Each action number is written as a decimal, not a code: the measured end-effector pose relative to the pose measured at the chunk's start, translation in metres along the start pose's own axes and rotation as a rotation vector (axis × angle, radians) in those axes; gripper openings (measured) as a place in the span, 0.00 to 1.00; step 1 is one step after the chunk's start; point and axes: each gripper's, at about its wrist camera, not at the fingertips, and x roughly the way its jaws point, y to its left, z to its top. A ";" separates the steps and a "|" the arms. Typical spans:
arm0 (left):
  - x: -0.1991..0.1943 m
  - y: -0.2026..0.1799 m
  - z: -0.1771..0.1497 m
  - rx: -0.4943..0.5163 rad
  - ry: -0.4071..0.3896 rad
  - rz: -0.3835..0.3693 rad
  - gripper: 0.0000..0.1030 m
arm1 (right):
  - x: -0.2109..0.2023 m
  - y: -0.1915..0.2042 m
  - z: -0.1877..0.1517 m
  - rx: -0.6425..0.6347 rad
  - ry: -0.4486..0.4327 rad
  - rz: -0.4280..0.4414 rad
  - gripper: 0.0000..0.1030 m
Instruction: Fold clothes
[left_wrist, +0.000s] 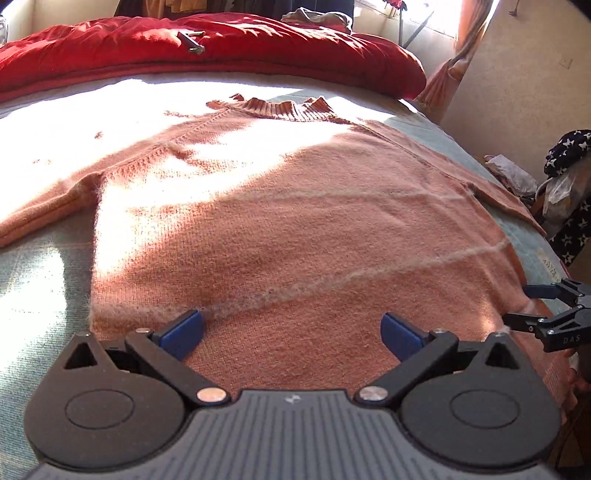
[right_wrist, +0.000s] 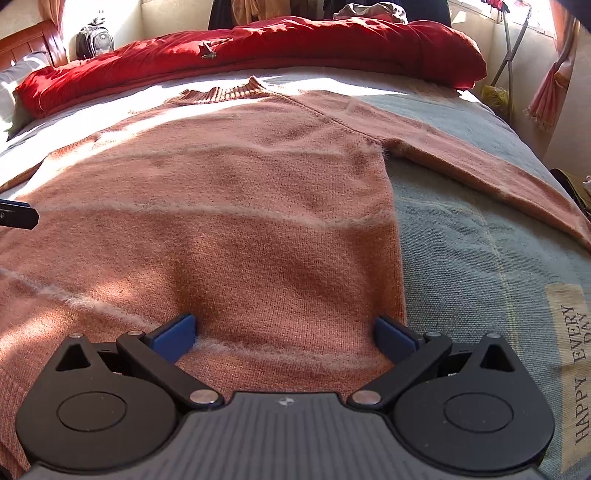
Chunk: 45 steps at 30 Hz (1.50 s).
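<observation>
A salmon-pink knitted sweater (left_wrist: 280, 206) with thin pale stripes lies flat on the bed, its ribbed collar (left_wrist: 280, 107) at the far end and both sleeves spread out sideways. My left gripper (left_wrist: 291, 334) hovers open over the sweater's lower part, nothing between its blue pads. In the right wrist view the same sweater (right_wrist: 229, 221) fills the middle, its right sleeve (right_wrist: 480, 173) stretching toward the bed's right edge. My right gripper (right_wrist: 284, 334) is open above the hem near the sweater's right side edge. The right gripper also shows at the left wrist view's right edge (left_wrist: 532, 306).
A pale blue-grey blanket (right_wrist: 461, 240) with a "HAPPY EVERY DAY" label (right_wrist: 576, 369) covers the bed. A red quilt (left_wrist: 207, 48) lies bunched along the far side. Star-patterned dark cloth and bags (left_wrist: 565, 177) stand off the bed's right. A backpack (right_wrist: 94, 38) sits far left.
</observation>
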 end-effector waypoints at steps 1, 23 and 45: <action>-0.004 0.001 -0.003 0.006 -0.001 -0.009 0.99 | 0.000 0.001 -0.001 0.003 -0.001 -0.009 1.00; 0.038 0.025 0.076 0.070 -0.033 -0.148 0.99 | 0.006 0.024 0.014 0.077 0.101 -0.169 1.00; 0.042 0.113 0.149 -0.118 -0.118 -0.139 0.99 | -0.001 0.033 0.005 0.174 0.088 -0.250 1.00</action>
